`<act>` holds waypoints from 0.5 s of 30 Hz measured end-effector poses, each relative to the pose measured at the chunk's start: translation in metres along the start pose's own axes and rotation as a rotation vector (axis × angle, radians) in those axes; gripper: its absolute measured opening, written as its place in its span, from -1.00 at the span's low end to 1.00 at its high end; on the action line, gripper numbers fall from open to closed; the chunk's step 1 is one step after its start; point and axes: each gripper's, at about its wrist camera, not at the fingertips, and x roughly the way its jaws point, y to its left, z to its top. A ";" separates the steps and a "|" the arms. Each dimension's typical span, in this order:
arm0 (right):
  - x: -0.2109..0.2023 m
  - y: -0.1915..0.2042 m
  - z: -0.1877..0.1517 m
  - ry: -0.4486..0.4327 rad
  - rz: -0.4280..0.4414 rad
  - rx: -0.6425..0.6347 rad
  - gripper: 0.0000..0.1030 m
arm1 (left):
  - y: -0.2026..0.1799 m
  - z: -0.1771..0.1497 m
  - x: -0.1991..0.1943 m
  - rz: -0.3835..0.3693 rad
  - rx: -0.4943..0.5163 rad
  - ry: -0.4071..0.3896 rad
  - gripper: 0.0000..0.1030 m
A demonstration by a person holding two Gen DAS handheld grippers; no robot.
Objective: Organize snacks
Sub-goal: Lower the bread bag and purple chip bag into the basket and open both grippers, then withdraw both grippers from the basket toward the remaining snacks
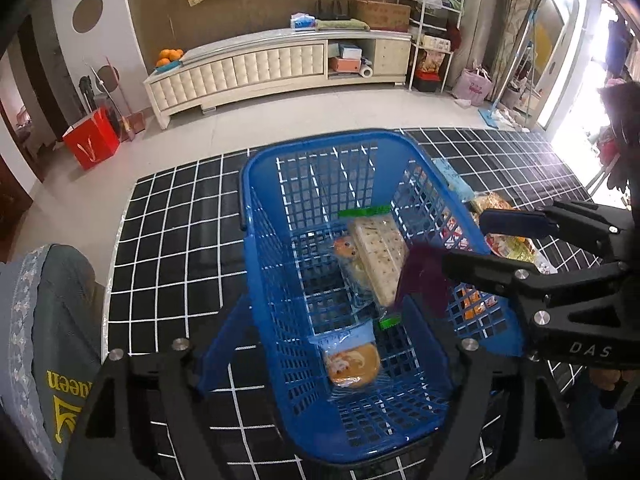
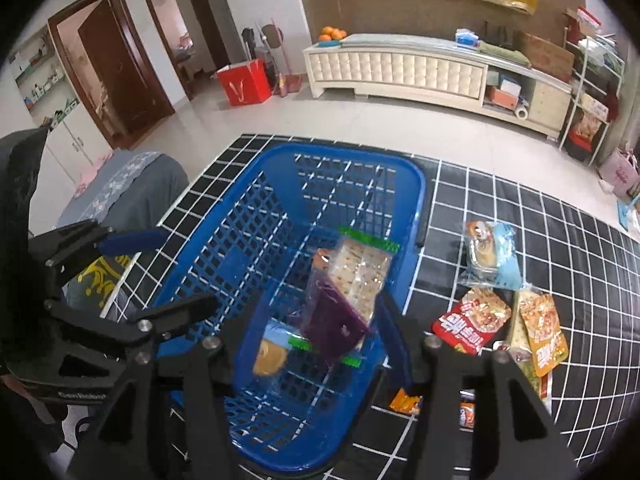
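A blue mesh basket stands on the black grid mat. In it lie a cracker pack with green ends and a bun pack. A purple packet, blurred, hangs over the basket between the fingers of my right gripper, clear of both pads; the jaws stand open. My left gripper is open over the basket's near left side with nothing in it. Several snack packets lie right of the basket, among them a red packet.
A light-blue pastry pack and an orange packet lie on the mat near the red one. A grey cushioned seat stands left of the mat. A cream cabinet and a red bag stand on the tiled floor beyond.
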 end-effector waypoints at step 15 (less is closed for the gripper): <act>-0.055 -0.024 -0.013 -0.078 -0.054 0.076 0.75 | -0.027 0.001 -0.025 -0.005 -0.009 -0.026 0.50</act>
